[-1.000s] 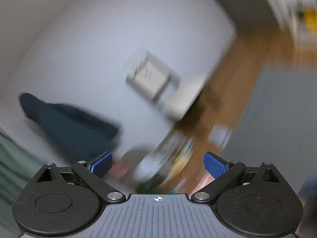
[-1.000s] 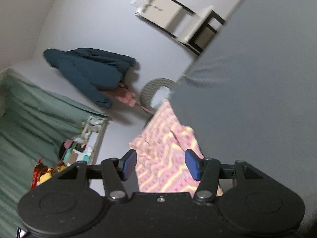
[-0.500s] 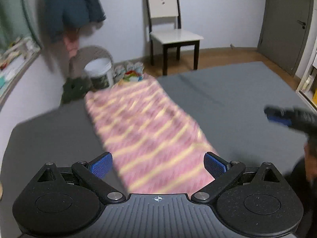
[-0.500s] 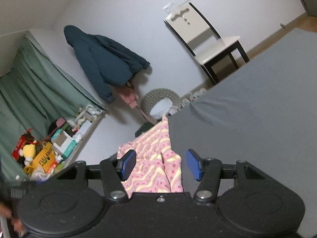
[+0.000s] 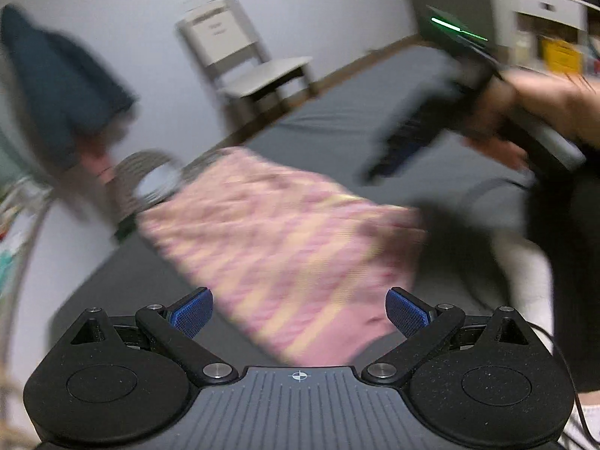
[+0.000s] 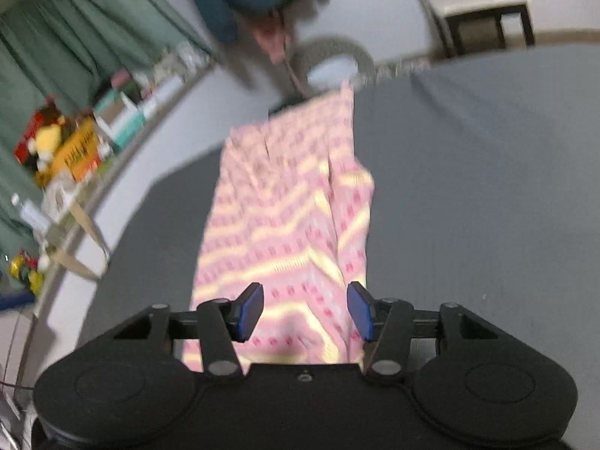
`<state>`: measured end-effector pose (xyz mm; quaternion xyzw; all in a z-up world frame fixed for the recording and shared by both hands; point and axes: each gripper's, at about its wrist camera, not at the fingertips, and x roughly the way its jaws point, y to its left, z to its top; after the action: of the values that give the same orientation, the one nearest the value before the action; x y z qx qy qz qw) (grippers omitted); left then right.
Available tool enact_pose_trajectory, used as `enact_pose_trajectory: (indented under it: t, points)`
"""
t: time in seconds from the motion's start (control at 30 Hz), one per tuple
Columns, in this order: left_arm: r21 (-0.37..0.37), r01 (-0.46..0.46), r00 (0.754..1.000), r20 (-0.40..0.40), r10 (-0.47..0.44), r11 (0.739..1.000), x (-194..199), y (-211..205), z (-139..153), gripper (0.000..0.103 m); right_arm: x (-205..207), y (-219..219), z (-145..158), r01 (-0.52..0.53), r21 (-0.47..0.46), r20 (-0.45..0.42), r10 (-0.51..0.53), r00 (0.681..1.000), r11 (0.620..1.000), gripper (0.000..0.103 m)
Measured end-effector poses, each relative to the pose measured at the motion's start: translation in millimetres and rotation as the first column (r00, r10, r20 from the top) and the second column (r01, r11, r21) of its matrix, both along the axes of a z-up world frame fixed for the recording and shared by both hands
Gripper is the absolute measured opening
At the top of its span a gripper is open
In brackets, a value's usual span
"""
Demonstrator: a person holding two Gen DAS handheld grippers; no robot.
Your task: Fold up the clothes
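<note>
Pink striped garment [image 6: 285, 221] lies flat on the grey bed [image 6: 487, 187]. My left gripper [image 5: 298, 311] jaws gape empty; my right gripper [image 6: 305, 311] jaws, just narrowing, grip nothing.

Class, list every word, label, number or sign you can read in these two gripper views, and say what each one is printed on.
None can be read.
Orange box on the shelf by the green curtain: dark lettering, too blurred to read.
Yellow labels on the shelving at the right: blurred, unreadable.
Chair back: faint marks, blurred, not legible as text.
Pink patterned garment: pattern only, no writing.
</note>
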<state>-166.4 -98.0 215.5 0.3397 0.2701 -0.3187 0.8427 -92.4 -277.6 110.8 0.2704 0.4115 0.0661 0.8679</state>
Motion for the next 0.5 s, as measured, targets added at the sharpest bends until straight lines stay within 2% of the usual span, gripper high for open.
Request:
enact_pose_trajectory:
  t: [0.07, 0.13, 0.2, 0.27, 0.4, 0.5]
  points:
    - [0.074, 0.044, 0.995, 0.082, -0.050, 0.996, -18.4, -25.2, -38.0, 0.099, 3.0, -0.8, -10.6, -0.001, 0.025, -0.036, 0.002, 0.999, 1.000, 0.048]
    - [0.163, 0.048, 0.983, 0.169, -0.076, 0.985, -25.3, -47.6, -69.1, 0.099, 2.0, -4.2, -21.4, 0.002, 0.069, -0.068, 0.003, 0.998, 0.998, 0.048]
    - [0.167, 0.021, 0.982, 0.181, -0.051, 0.986, -25.9, -56.8, -80.7, 0.098, -1.3, -11.0, -29.3, 0.016, 0.093, -0.095, -0.007, 0.995, 0.996, 0.046]
    - [0.158, -0.011, 0.983, 0.181, -0.018, 0.987, -25.4, -64.2, -90.0, 0.092, -3.3, -16.4, -35.5, 0.031, 0.112, -0.116, -0.018, 0.993, 0.993, 0.046]
    - [0.135, -0.084, 0.982, 0.179, 0.059, 0.987, -14.9, -64.1, -100.8, 0.059, -3.5, -17.7, -37.6, 0.030, 0.146, -0.111, -0.013, 0.994, 0.989, 0.046]
    - [0.148, -0.083, 0.985, 0.160, 0.059, 0.985, -5.9, -66.5, -110.0, 0.057, -4.0, -15.0, -38.9, 0.019, 0.147, -0.115, -0.002, 0.993, 0.989, 0.046]
